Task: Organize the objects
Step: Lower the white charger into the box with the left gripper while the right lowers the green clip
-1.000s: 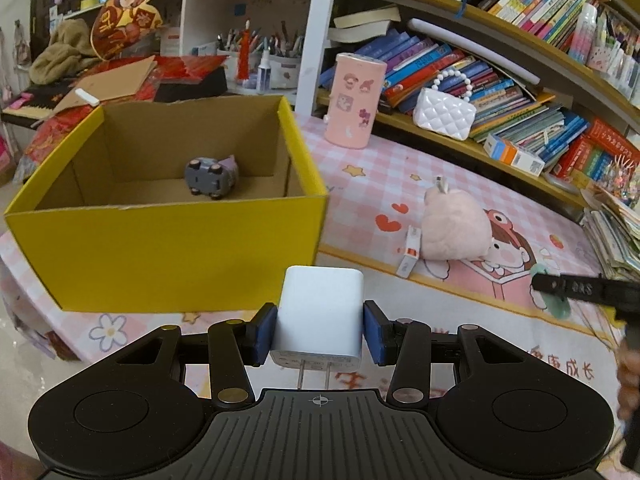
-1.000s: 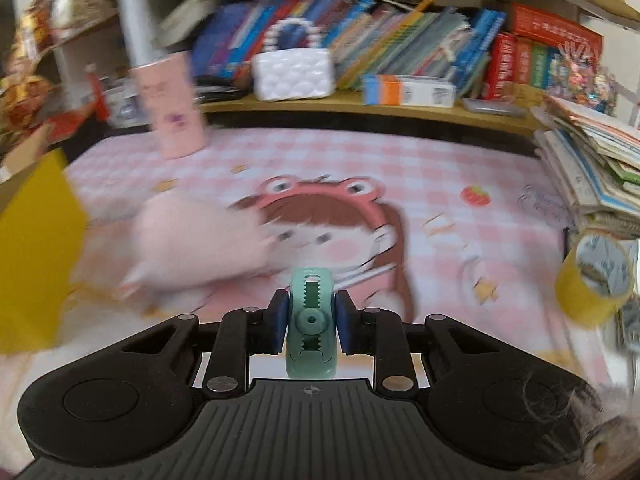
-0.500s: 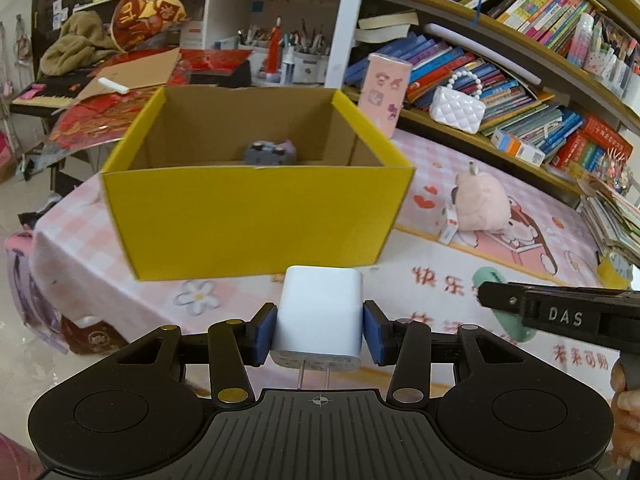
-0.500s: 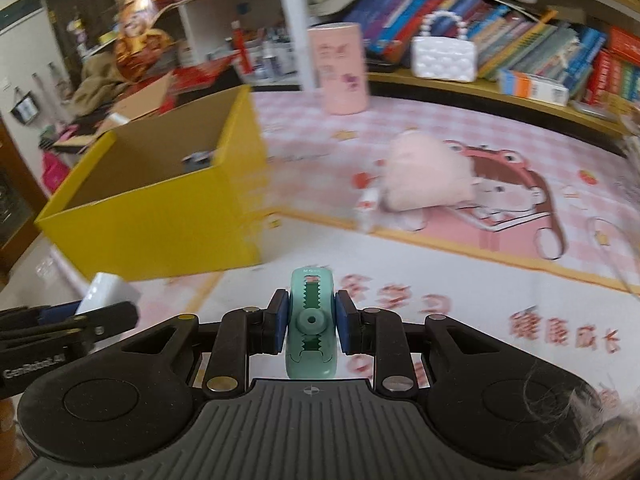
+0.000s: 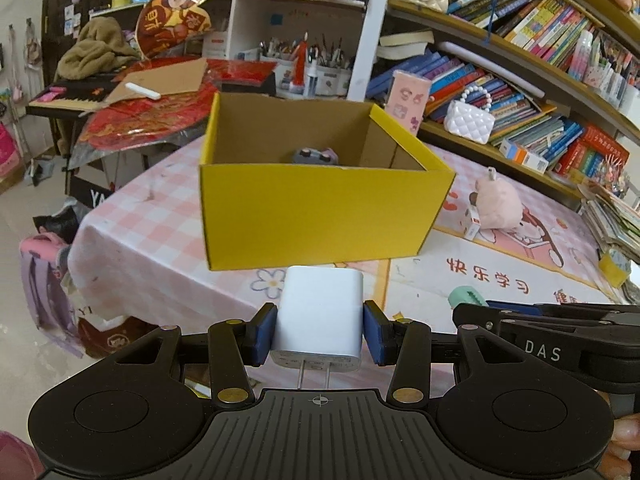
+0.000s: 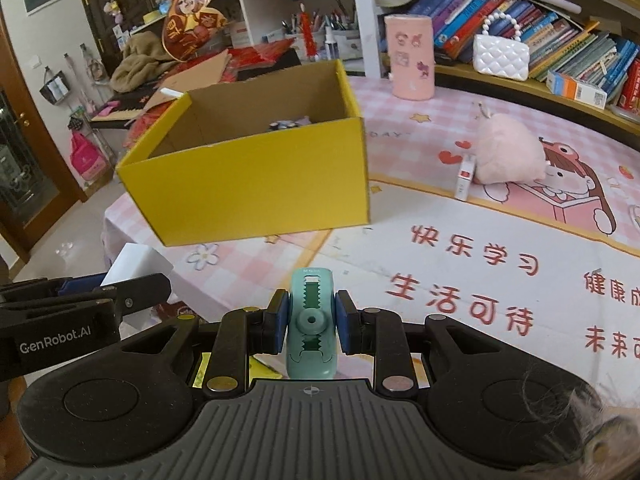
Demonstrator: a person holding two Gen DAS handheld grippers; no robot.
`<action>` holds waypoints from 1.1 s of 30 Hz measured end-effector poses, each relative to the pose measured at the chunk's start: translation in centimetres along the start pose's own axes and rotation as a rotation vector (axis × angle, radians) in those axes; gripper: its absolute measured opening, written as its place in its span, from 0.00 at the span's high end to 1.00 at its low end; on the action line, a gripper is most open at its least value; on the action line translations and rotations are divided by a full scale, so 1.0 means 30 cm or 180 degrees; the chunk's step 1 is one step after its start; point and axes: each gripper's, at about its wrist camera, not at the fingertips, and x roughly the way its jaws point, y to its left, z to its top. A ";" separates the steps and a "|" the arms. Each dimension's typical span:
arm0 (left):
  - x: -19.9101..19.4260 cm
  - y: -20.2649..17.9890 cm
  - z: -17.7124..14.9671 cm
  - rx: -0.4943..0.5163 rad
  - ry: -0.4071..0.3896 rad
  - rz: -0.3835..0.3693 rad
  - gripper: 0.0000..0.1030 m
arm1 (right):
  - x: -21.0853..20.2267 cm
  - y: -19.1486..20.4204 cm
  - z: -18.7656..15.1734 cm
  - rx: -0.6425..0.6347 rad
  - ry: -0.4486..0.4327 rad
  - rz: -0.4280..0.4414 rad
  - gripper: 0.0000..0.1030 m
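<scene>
Now left gripper [image 5: 319, 334] clamps the white charger [image 5: 320, 316], right gripper [image 6: 311, 326] the green clip [image 6: 311, 326]; released short of the yellow box [image 5: 320, 216], either could drop outside it.

Both views are bright and evenly lit by soft daylight, with a pale glare on the floor [image 6: 68, 248] at the left of the right wrist view. Shadows are faint, only a thin dark band under the yellow box [image 5: 320, 216]. Focus is sharp without motion blur, though the fisheye lens bows the bookshelves [image 5: 520, 80] and darkens the corners.

Both grippers now sit back from the yellow box [image 5: 320, 216], off the worktop's edge. The right gripper [image 6: 312, 320] faces the box at 11 o'clock, no longer the pink plush [image 6: 508, 152].
</scene>
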 end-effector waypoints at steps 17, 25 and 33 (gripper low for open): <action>-0.015 0.076 0.180 -0.0028 -0.0579 -0.0013 0.57 | -0.025 0.078 0.206 -0.0099 -0.0626 -0.0082 0.78; 0.065 0.066 0.290 -0.0012 -0.0709 0.0116 0.57 | 0.066 0.058 0.370 -0.0187 -0.0814 -0.0004 0.78; 0.211 0.027 0.358 0.0094 -0.0610 0.0257 0.57 | 0.202 0.032 0.493 -0.0347 -0.0839 0.0069 0.78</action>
